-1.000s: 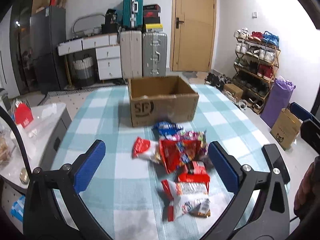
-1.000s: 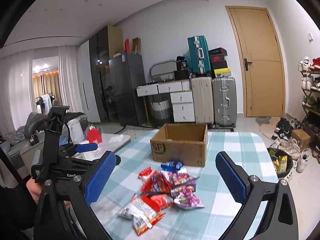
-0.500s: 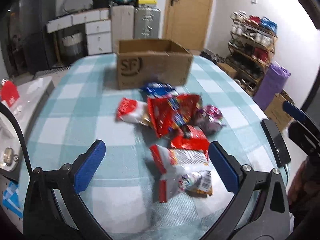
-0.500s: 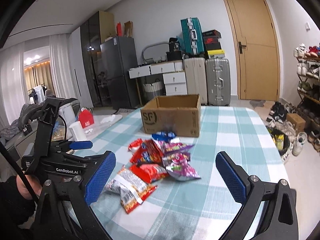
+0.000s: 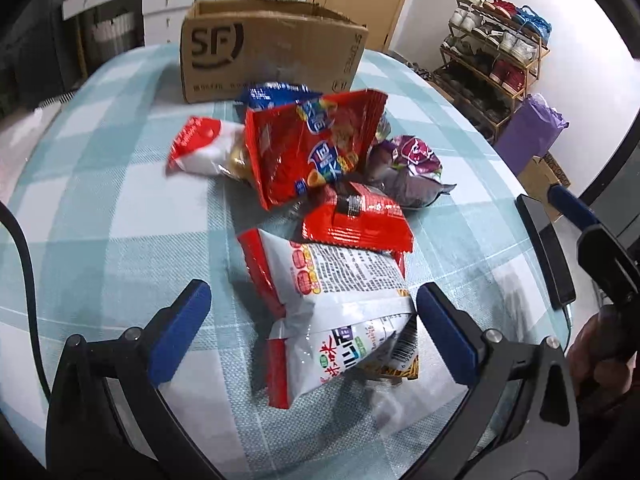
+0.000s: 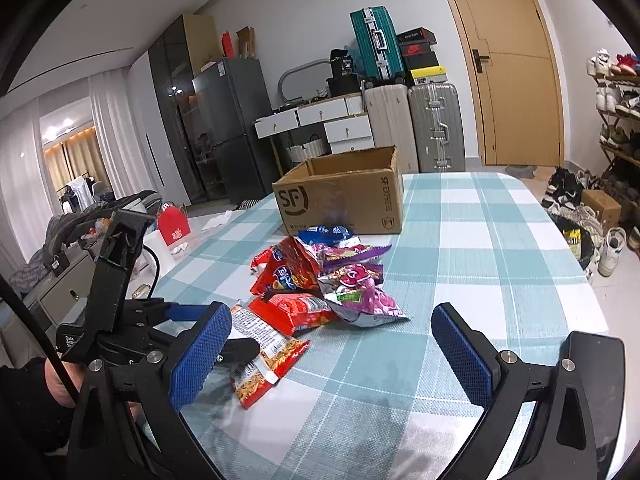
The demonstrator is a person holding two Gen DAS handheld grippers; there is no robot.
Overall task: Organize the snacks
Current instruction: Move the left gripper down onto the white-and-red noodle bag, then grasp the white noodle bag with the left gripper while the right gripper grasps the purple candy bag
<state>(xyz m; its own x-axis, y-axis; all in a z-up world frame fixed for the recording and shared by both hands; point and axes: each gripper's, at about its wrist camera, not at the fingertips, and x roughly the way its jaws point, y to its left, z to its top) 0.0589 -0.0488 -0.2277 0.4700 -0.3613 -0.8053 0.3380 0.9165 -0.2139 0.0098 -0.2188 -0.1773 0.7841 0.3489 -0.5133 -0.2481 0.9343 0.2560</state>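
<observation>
Snack packets (image 5: 320,184) heaped mid-table, left tongs (image 5: 312,320) wide open straddling nearest packet (image 5: 340,300), right tongs (image 6: 332,356) wide open, empty.

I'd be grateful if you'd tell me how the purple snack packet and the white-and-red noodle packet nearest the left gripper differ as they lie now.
The purple snack packet is small and crumpled; the white-and-red noodle packet is larger and longer.
The purple packet lies at the pile's right edge, away from both grippers; the noodle packet lies between the open fingers of the left gripper.
The noodle packet is partly overlapped by a red packet; the purple one lies beside it.
Both rest on the checked tablecloth, outside the cardboard box.
</observation>
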